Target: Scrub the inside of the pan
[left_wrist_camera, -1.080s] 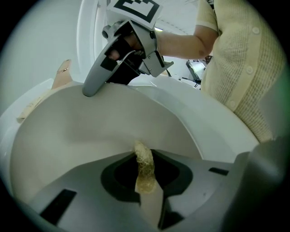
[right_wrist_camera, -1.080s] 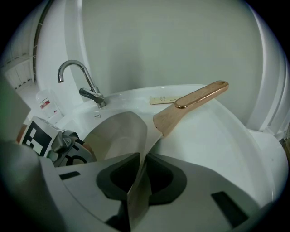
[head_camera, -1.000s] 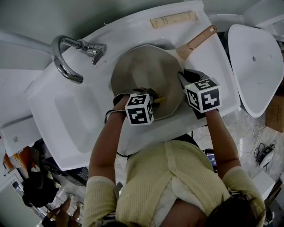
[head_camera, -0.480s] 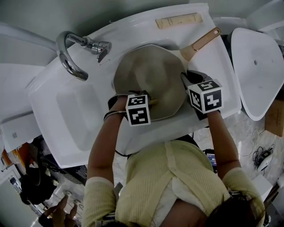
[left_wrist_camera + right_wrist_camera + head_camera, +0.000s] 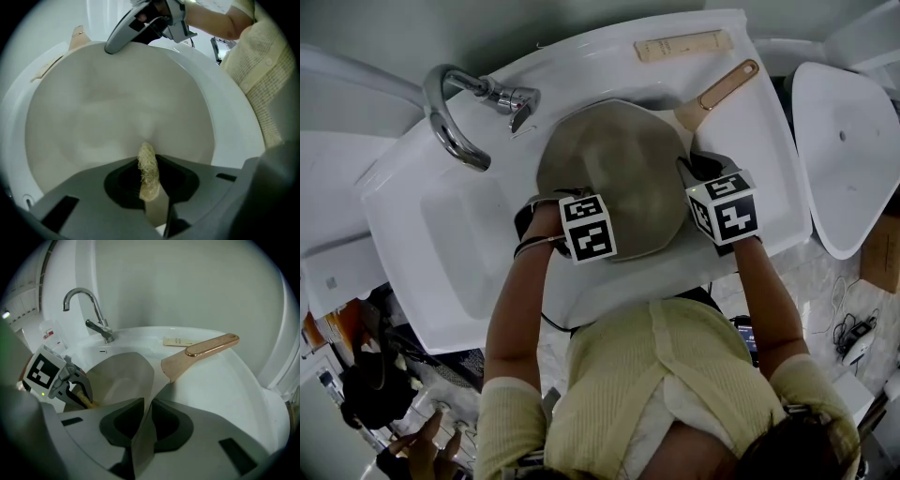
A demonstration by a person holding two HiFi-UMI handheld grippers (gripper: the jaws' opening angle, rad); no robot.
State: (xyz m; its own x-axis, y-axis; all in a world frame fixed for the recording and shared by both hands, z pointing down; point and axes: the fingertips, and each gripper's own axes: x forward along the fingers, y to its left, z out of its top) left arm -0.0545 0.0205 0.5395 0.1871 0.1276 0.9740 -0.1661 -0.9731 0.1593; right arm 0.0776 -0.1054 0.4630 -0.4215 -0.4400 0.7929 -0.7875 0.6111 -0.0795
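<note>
A: Why does the person hold the round grey-beige pan (image 5: 614, 169) with a gripper instead of letting it lie free?

B: It seems to be for steadiness. The pan sits in the white ceramic sink (image 5: 741, 122), to the right of the chrome curved faucet (image 5: 455, 112), with its long copper-brown handle (image 5: 717, 86) pointing away toward the back corner. The right gripper (image 5: 147, 413) has its jaws drawn narrow on the near rim of the pan, close to where the handle begins. Probably this stops the pan from sliding or turning under the rubbing.

A: And the other one?

B: The left gripper (image 5: 150, 185) pinches a small straw-coloured fibrous scrubber (image 5: 146, 161) between its jaws, with only the tip standing out. That tip meets the inner wall of the pan near the person's side of the rim.

A: Why is so little of the scrubber free?

B: A short end bends less, so more pressure likely reaches the surface.

A: Is the inside clean?

B: It looks pale and smooth in the left gripper view. Whether a film remains cannot be told.
</note>
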